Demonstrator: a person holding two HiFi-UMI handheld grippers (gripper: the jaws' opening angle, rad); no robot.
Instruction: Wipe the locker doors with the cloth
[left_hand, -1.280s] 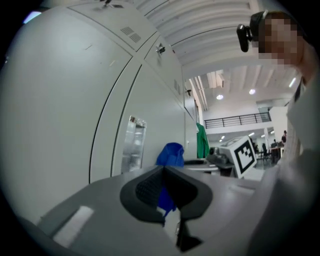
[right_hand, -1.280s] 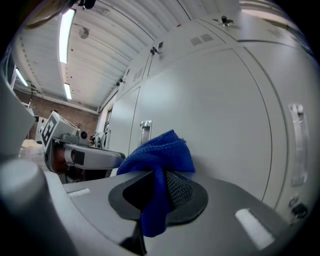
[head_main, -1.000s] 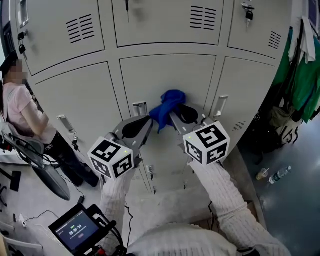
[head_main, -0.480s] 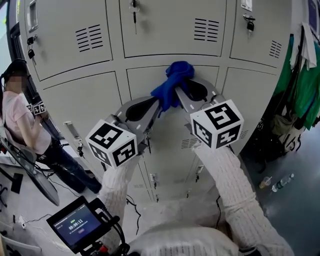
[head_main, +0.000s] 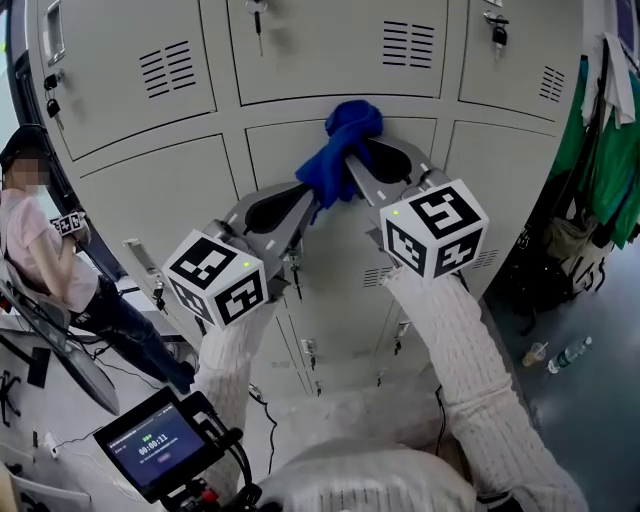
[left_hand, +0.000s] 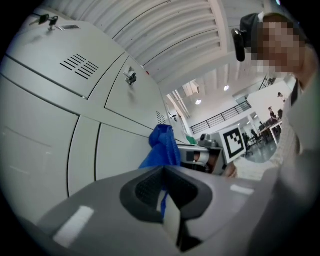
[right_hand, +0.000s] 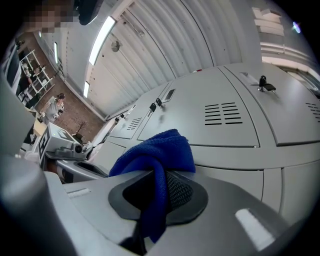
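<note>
Both claws have the cloth (head_main: 345, 150) here: the right claw (head_main: 360, 160) is clamped on the fat bunched end, and the left claw (head_main: 308, 200) is nipping the thin tail. The cloth runs diagonally, with the wad up-right, looking pressed to the top edge of the middle door (head_main: 330, 270), and the tail trailing down-left. So the right claw is closest to the metal, and I'd guess it does the actual rubbing, sweeping down or sideways from that seam. The cloth looks like soft blue microfibre, kinda knobbly knit. The doors are smooth pale grey painted steel with vent slots (head_main: 410, 42), so it should glide easy.
</note>
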